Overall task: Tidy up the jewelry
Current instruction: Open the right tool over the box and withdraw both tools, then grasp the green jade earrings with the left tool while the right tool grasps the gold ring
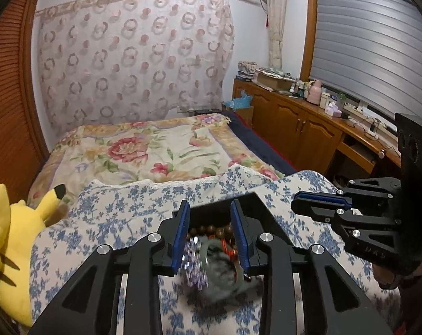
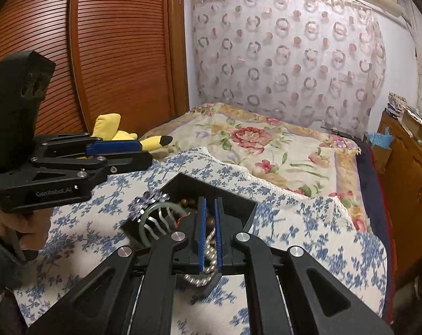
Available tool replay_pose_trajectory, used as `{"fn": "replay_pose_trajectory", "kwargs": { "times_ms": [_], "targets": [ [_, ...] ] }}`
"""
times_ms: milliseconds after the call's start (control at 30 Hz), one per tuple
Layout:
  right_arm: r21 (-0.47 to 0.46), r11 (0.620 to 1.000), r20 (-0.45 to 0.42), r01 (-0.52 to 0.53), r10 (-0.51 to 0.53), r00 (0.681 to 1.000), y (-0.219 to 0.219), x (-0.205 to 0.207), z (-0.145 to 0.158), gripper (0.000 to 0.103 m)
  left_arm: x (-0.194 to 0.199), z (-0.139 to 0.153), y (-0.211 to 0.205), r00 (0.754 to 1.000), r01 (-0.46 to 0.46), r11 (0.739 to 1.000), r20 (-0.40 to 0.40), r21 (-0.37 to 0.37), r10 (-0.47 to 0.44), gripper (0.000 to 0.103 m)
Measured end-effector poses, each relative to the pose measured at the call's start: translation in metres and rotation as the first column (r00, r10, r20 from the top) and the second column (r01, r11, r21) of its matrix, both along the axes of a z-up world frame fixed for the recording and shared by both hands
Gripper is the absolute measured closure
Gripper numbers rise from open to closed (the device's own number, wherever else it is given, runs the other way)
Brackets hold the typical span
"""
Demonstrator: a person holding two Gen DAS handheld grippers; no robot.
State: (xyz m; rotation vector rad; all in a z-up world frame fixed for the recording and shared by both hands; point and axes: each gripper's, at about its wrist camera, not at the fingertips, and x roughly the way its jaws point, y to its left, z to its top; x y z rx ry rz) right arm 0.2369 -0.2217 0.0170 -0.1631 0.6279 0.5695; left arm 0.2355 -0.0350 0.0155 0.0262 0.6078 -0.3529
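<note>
Now, right claw (image 2: 209, 231): nipped shut on pearl strand (image 2: 208, 254), hanging lengthwise
black box (image 2: 233, 198): straight ahead, upper centre
left claw (image 1: 211, 234): parted, gripping nothing

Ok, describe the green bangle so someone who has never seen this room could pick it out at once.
Start at the bed, then the blue-flowered cloth spread at its near end, where a black box sits. The green bangle leans at the box's left end, beside a sparkly purple beaded bracelet and brown wooden beads. It alone is a smooth, plain, solid ring.
</note>
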Motion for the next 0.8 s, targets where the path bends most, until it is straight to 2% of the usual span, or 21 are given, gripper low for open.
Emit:
{"fn": "replay_pose_trajectory", "kwargs": {
  "times_ms": [233,300,367,433,500,800],
  "targets": [
    [0.007,1.0,-0.011,0.011,-0.011,1.0,-0.003,-0.036,-0.007,0.096,-0.039,-0.008,0.009,1.0,-0.004,1.0,-0.004,0.012,0.004,0.072],
    [0.006,1.0,-0.013,0.013,-0.013,1.0,-0.004,-0.048,-0.01,0.096,-0.052,-0.011,0.011,1.0,-0.004,1.0,-0.006,0.02,0.004,0.065],
    [0.005,1.0,-0.02,0.015,-0.014,1.0,-0.005,-0.058,-0.014,0.096,-0.062,-0.013,0.012,1.0,-0.006,1.0,-0.007,0.024,0.007,0.051],
    [-0.001,1.0,-0.027,0.014,-0.014,1.0,-0.005,-0.069,-0.02,0.096,-0.073,-0.019,0.013,1.0,-0.005,1.0,-0.016,0.024,0.005,0.044],
    [-0.002,1.0,-0.034,0.013,-0.013,0.999,-0.005,-0.078,-0.024,0.096,-0.083,-0.023,0.014,1.0,-0.001,1.0,-0.023,0.027,0.001,0.043],
    [-0.017,1.0,-0.08,-0.005,0.004,0.997,-0.003,-0.111,-0.045,0.096,-0.115,-0.046,0.029,0.998,-0.029,0.999,-0.052,0.042,0.031,0.02]
  ]
}}
